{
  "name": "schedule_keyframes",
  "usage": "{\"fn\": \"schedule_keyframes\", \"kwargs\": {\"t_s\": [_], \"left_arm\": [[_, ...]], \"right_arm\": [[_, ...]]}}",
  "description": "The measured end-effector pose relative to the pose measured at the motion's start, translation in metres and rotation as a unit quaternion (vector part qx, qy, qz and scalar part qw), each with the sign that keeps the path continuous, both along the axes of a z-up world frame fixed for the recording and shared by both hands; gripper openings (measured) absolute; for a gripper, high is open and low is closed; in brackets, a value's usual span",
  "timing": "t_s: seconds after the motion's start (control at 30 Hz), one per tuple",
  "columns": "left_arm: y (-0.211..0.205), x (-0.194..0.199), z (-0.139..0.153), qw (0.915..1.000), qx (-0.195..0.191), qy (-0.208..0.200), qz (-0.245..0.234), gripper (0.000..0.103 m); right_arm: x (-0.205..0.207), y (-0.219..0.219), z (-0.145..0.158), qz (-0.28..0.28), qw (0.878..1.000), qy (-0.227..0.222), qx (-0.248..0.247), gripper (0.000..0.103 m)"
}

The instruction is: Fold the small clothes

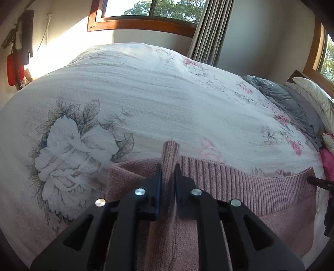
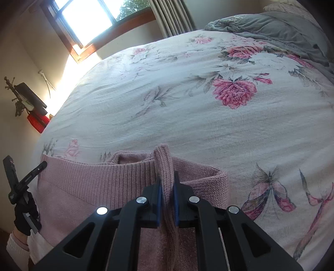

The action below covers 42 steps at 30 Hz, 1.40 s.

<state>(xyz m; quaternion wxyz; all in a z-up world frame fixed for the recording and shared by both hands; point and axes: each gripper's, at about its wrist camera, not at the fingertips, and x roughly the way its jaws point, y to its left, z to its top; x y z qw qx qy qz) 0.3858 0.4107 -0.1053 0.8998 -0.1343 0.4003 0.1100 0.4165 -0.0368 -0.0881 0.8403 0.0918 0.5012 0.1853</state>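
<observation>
A pink knitted garment with a ribbed band lies at the near edge of a bed. In the left wrist view my left gripper is shut on a pinched fold of the ribbed band near the garment's left corner. The right wrist view shows the same pink garment, with my right gripper shut on a fold of the band near its right corner. The band stretches between the two grips. The other gripper's black tip shows at the right edge of the left view. A gloved hand holds the left tool.
The bed carries a white floral duvet. Grey bedding and pillows lie at the head end, and a bright pink item sits at the right. A window, curtain and red bag are on the walls.
</observation>
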Motion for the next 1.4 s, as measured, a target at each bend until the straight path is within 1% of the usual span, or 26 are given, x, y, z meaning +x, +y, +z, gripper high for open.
{"fn": "schedule_keyframes", "kwargs": {"t_s": [0.03, 0.1, 0.13, 0.2, 0.23, 0.27, 0.33, 0.4, 0.43, 0.5, 0.57, 0.6, 0.67, 0.7, 0.73, 0.77, 0.83, 0.9, 1.0, 1.07, 1.2, 1.3, 1.4], "left_arm": [[0.003, 0.0, -0.004, 1.0, -0.002, 0.004, 0.003, 0.02], [0.007, -0.003, -0.009, 0.9999, -0.009, 0.009, 0.004, 0.025], [0.009, -0.006, -0.008, 0.9998, -0.016, 0.009, 0.003, 0.032], [0.013, -0.018, -0.003, 0.9995, -0.033, 0.0, 0.001, 0.04], [0.016, -0.026, 0.001, 0.9992, -0.039, -0.005, 0.002, 0.043], [0.018, -0.035, 0.005, 0.9988, -0.047, -0.008, 0.003, 0.044], [0.02, -0.055, 0.009, 0.9979, -0.065, -0.006, -0.006, 0.044], [0.017, -0.08, 0.011, 0.9979, -0.063, 0.006, -0.014, 0.044], [0.014, -0.094, 0.01, 0.9978, -0.063, 0.011, -0.021, 0.045], [0.008, -0.121, 0.007, 0.997, -0.07, 0.017, -0.028, 0.045], [0.003, -0.145, 0.003, 0.9956, -0.087, 0.019, -0.032, 0.045], [0.0, -0.154, -0.001, 0.9949, -0.093, 0.02, -0.031, 0.043], [-0.006, -0.168, -0.008, 0.9931, -0.11, 0.024, -0.035, 0.041], [-0.01, -0.173, -0.011, 0.9927, -0.112, 0.027, -0.037, 0.038], [-0.015, -0.176, -0.014, 0.9933, -0.105, 0.03, -0.039, 0.033], [-0.02, -0.178, -0.016, 0.9942, -0.095, 0.033, -0.039, 0.03], [-0.023, -0.179, -0.021, 0.9939, -0.094, 0.042, -0.041, 0.022], [-0.024, -0.178, -0.022, 0.9941, -0.089, 0.052, -0.036, 0.019], [-0.023, -0.175, -0.021, 0.9942, -0.077, 0.062, -0.042, 0.018], [-0.023, -0.175, -0.023, 0.9942, -0.069, 0.069, -0.047, 0.017], [-0.018, -0.177, -0.029, 0.9937, -0.079, 0.067, -0.043, 0.017], [-0.018, -0.178, -0.03, 0.9937, -0.081, 0.065, -0.044, 0.017], [-0.02, -0.177, -0.031, 0.9941, -0.074, 0.064, -0.047, 0.018]], "right_arm": [[0.002, 0.0, -0.005, -0.004, 1.0, 0.006, -0.003, 0.009], [0.004, -0.002, -0.014, -0.008, 1.0, 0.014, -0.009, 0.013], [0.002, -0.004, -0.015, -0.011, 1.0, 0.016, -0.012, 0.018], [-0.006, -0.01, -0.015, -0.013, 1.0, 0.012, -0.013, 0.019], [-0.011, -0.014, -0.014, -0.013, 1.0, 0.012, -0.011, 0.022], [-0.017, -0.018, -0.012, -0.013, 1.0, 0.012, -0.006, 0.025], [-0.034, -0.027, -0.008, -0.005, 1.0, 0.017, 0.007, 0.027], [-0.056, -0.035, -0.006, 0.006, 1.0, 0.023, 0.012, 0.033], [-0.07, -0.039, -0.005, 0.014, 0.999, 0.023, 0.019, 0.039], [-0.098, -0.046, -0.005, 0.03, 0.998, 0.027, 0.038, 0.041], [-0.124, -0.05, -0.009, 0.044, 0.996, 0.04, 0.064, 0.043], [-0.135, -0.051, -0.013, 0.047, 0.995, 0.049, 0.072, 0.043], [-0.155, -0.048, -0.023, 0.057, 0.994, 0.062, 0.068, 0.043], [-0.163, -0.045, -0.027, 0.059, 0.994, 0.065, 0.062, 0.043], [-0.168, -0.043, -0.03, 0.06, 0.995, 0.064, 0.055, 0.042], [-0.172, -0.04, -0.031, 0.062, 0.995, 0.065, 0.053, 0.029], [-0.176, -0.038, -0.034, 0.063, 0.992, 0.079, 0.072, 0.009], [-0.177, -0.039, -0.027, 0.057, 0.993, 0.072, 0.07, 0.008], [-0.181, -0.042, -0.011, 0.054, 0.994, 0.062, 0.069, 0.008], [-0.18, -0.04, -0.009, 0.05, 0.996, 0.065, 0.044, 0.007], [-0.174, -0.04, -0.035, 0.038, 0.994, 0.098, 0.025, 0.007], [-0.173, -0.044, -0.052, 0.027, 0.993, 0.11, 0.038, 0.007], [-0.172, -0.046, -0.058, 0.019, 0.993, 0.112, 0.044, 0.007]]}}
